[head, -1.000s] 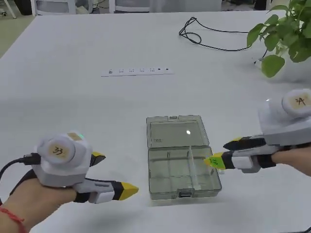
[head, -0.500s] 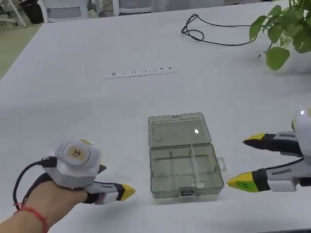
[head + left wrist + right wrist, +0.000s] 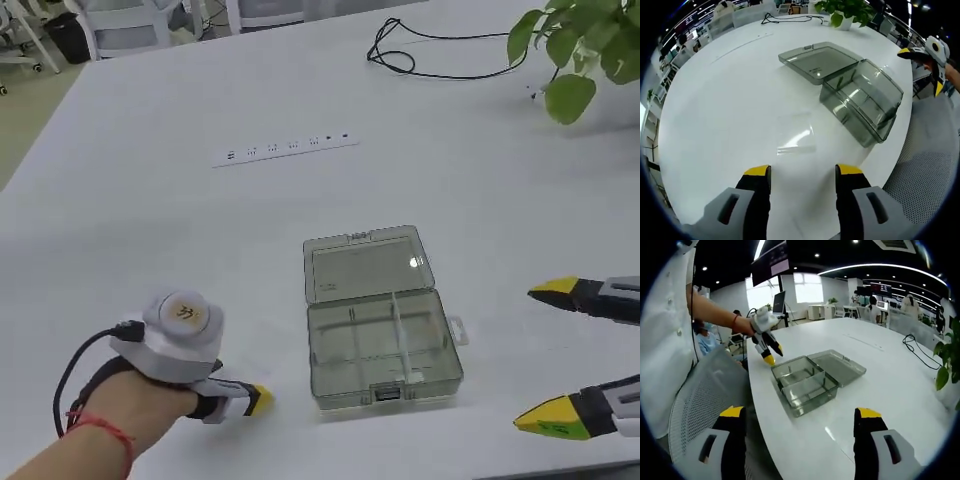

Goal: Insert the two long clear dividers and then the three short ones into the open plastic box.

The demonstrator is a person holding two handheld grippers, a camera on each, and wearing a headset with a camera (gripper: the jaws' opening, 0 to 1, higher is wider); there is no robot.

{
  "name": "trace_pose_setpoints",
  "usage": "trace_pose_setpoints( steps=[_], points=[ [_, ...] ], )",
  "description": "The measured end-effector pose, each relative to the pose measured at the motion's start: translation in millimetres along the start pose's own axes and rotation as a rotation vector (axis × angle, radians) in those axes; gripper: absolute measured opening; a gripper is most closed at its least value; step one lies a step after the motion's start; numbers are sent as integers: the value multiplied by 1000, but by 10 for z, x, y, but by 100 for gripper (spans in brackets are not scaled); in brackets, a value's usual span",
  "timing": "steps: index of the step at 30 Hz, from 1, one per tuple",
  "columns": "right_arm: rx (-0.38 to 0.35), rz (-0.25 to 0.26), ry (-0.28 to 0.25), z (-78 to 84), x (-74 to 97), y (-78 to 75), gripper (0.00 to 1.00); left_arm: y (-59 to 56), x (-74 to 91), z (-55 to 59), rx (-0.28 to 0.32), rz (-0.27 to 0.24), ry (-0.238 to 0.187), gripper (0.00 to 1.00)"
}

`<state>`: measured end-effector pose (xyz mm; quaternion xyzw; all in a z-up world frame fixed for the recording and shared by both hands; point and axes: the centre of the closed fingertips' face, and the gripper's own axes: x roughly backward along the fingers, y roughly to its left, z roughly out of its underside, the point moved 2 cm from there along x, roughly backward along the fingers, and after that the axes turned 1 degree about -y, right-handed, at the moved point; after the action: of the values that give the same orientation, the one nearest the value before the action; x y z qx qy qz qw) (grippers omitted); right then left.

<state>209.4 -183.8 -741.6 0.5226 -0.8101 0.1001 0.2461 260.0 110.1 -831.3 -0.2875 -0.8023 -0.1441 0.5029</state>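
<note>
The open smoky plastic box [image 3: 385, 345] sits on the white table, its lid [image 3: 365, 262] laid flat behind it. Clear dividers stand inside; one long one [image 3: 402, 335] runs front to back. My left gripper [image 3: 245, 400] rests left of the box, open and holding nothing. In the left gripper view a clear divider [image 3: 796, 132] lies flat on the table between the left gripper [image 3: 804, 172] and the box [image 3: 862, 100]. My right gripper [image 3: 548, 355] is right of the box, wide open and empty. The right gripper view shows the box [image 3: 802, 382] ahead of the right gripper [image 3: 800, 413].
A white power strip [image 3: 285, 150] lies behind the box. A black cable [image 3: 430, 55] and a leafy plant [image 3: 580, 50] are at the far right. A small clear piece [image 3: 457, 328] lies against the box's right side. The table's near edge runs just below both grippers.
My right gripper has pulled away from the box's right wall toward the right, with its jaws spread wider. The left gripper has drawn back toward the near edge.
</note>
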Motion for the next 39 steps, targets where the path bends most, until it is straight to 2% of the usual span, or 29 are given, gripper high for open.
trace_pose_setpoints(
  steps=[5, 12, 13, 18, 21, 24, 33, 39],
  points=[
    [14, 4, -2, 50, 28, -33, 90, -14, -33, 0, 3, -9, 30, 50],
    [28, 4, 6, 126, 60, -56, 89, 24, -45, -1, -15, -58, 60, 43],
    [28, 7, 7, 134, 64, -62, 89, 25, -42, 0, 3, -63, 63, 43],
    [24, 17, -1, 142, 75, -82, 89, 3, -47, -20, 11, -67, 74, 39],
    [27, 20, -1, 142, 82, -83, 89, 16, -46, -34, 22, -70, 80, 32],
    [25, 22, -4, 135, 90, -74, 88, 29, -53, -42, 27, -68, 91, 32],
    [8, 24, 4, 155, 106, -19, 88, 27, -23, -25, 71, -45, 62, 30],
    [4, 33, 16, 124, 120, 12, 87, 1, 19, -23, 117, -23, 19, 30]
  ],
)
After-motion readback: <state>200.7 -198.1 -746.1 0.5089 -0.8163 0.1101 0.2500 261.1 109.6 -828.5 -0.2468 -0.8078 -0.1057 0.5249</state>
